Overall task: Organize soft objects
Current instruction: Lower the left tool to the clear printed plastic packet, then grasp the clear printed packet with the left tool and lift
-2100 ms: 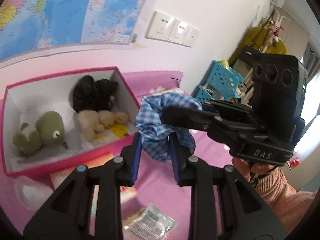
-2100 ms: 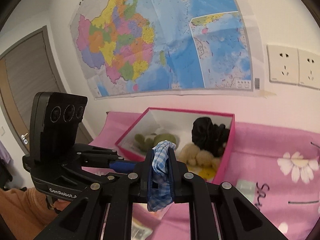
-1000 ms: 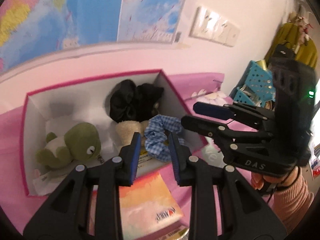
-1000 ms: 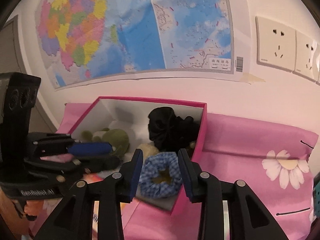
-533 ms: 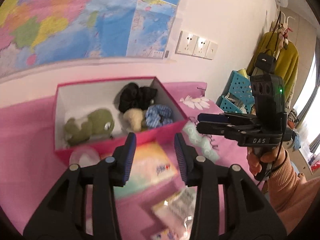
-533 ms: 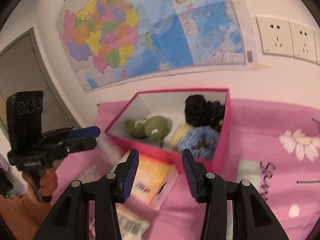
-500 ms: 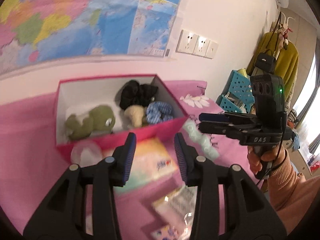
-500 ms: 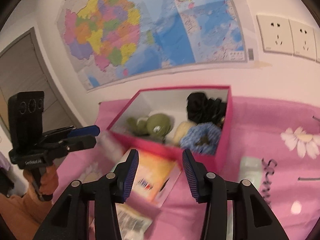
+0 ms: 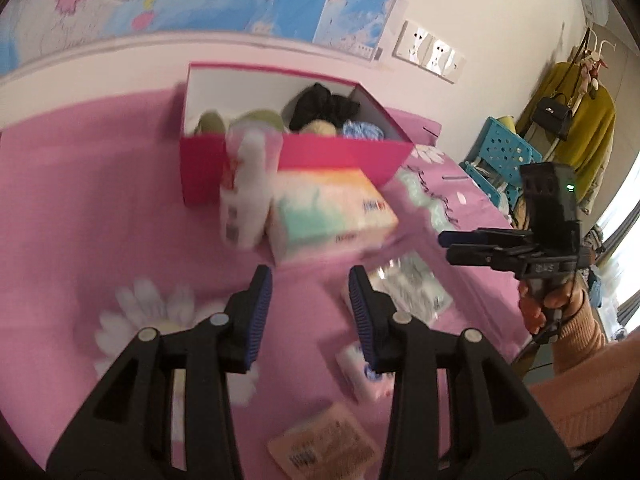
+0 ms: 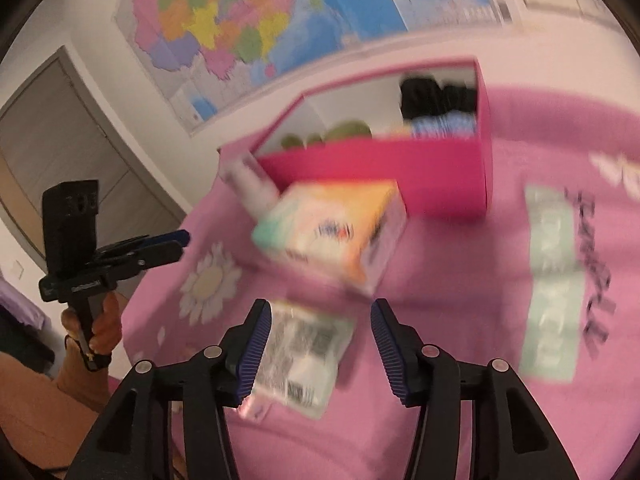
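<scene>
The blue gingham scrunchie [image 9: 362, 130] [image 10: 442, 124] lies in the pink box [image 9: 296, 152] [image 10: 380, 168] beside a black scrunchie [image 9: 320, 104], a beige plush [image 9: 318, 128] and a green plush [image 9: 260, 118]. My left gripper [image 9: 309, 280] hovers open over the pink bedcover in front of the box, holding nothing. The right gripper [image 10: 320, 312] is open and its jaws are opening. A clear packet [image 10: 300, 360] lies on the cover below and between them, unpressed. Each gripper shows in the other's view, the right [image 9: 472, 246] and the left [image 10: 160, 248].
A colourful tissue pack [image 9: 328, 208] [image 10: 332, 232] and a white bottle [image 9: 244, 192] rest against the box front. A mint pack [image 10: 550, 296], a small packet [image 9: 360, 368] and an orange packet [image 9: 324, 444] lie on the cover. A blue crate [image 9: 504, 156] stands at the right.
Both grippers let go of the gingham scrunchie, which stays in the box. They drew back and lower over the packets in front, and the right jaws stand wider.
</scene>
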Demonstrator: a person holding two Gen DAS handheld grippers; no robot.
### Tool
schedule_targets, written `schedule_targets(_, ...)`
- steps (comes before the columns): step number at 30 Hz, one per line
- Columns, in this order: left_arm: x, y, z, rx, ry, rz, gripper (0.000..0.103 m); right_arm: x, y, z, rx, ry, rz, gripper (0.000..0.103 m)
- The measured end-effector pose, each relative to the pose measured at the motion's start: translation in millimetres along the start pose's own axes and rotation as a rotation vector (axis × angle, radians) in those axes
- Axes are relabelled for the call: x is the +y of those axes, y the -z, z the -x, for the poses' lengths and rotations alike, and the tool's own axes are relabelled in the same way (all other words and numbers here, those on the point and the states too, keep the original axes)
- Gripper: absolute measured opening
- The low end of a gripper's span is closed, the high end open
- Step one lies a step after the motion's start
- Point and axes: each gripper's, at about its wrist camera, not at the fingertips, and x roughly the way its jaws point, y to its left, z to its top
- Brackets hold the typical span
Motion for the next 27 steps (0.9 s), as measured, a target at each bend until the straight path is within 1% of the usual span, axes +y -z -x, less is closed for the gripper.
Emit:
schedule_targets(2,-4,13,0,0.02,0.019,-0.012,0.041,-6,10,-5,0.024,-0.004,-0.035,0.054)
schedule_targets(3,-7,19,-1,0.03,0.042,-0.013,0.041,-8,13,-6,0.029,-0.006,-0.049,0.055)
schedule_targets(5,-16,28,-6,0.057,0.076,-0.024,0.042,-12,20,-8,0.04,-0.012,-0.076,0.06)
schedule_targets(6,-20,29,-9,0.066,0.083,-0.032,0.042,-13,22,-9,0.042,-0.011,-0.084,0.061)
schedule_targets(9,-31,35,-22,0.104,0.127,-0.036,0.046,-17,28,-12,0.049,-0.038,-0.12,0.061)
schedule_targets(12,-37,32,-33,0.121,0.169,-0.023,0.047,-14,31,-14,0.051,-0.037,-0.122,0.062)
schedule_targets(14,-40,28,-39,0.124,0.192,-0.024,0.055,-13,31,-15,0.047,-0.041,-0.123,0.061)
schedule_targets(19,-44,23,-56,0.16,0.218,-0.026,0.056,-13,34,-18,0.046,-0.054,-0.133,0.061)
schedule_targets(21,-44,24,-63,0.181,0.216,-0.018,0.056,-13,34,-19,0.046,-0.057,-0.138,0.059)
schedule_targets(22,-44,25,-68,0.198,0.221,-0.014,0.056,-13,34,-19,0.047,-0.061,-0.136,0.055)
schedule_targets(23,-44,24,-71,0.209,0.221,-0.011,0.056,-13,35,-19,0.046,-0.062,-0.133,0.048)
schedule_targets(24,-44,24,-74,0.218,0.222,-0.009,0.056,-13,34,-18,0.04,-0.059,-0.129,0.045)
schedule_targets(26,-45,24,-78,0.229,0.233,-0.012,0.056,-12,34,-19,0.041,-0.063,-0.125,0.033)
schedule_targets(27,-45,24,-80,0.233,0.239,-0.013,0.056,-11,33,-20,0.039,-0.059,-0.122,0.031)
